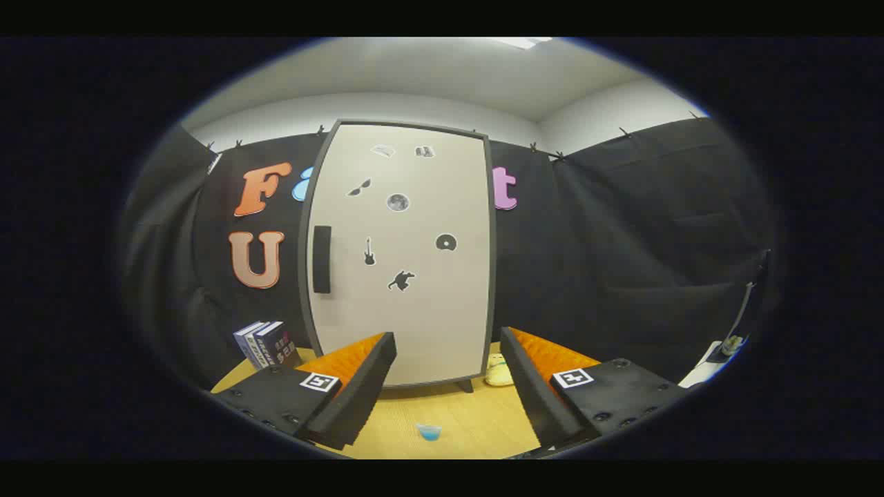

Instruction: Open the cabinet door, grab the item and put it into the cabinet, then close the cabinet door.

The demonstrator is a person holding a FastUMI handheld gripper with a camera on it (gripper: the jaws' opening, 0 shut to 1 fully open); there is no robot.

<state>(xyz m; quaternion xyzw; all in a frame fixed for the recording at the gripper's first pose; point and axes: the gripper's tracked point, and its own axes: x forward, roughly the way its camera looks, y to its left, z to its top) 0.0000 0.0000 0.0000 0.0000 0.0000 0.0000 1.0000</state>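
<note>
A tall cabinet [404, 255] with a pale door and a dark frame stands on the wooden table [469, 414], straight ahead of my fingers. Its door is closed and carries several small dark stickers. A dark vertical handle [322, 259] sits near the door's left edge. My gripper [449, 345] is open, fingers spread wide with nothing between them, still a short way in front of the door's lower part. A small blue cup-like item [429, 432] lies on the table between and below the fingers. A pale yellow object [498, 371] rests by the cabinet's right foot.
Two dark books [268, 343] stand upright on the table just left of the cabinet. Black cloth walls close the booth behind and to the right. At the far right, a white surface [704, 373] with some small items shows at the cloth's edge.
</note>
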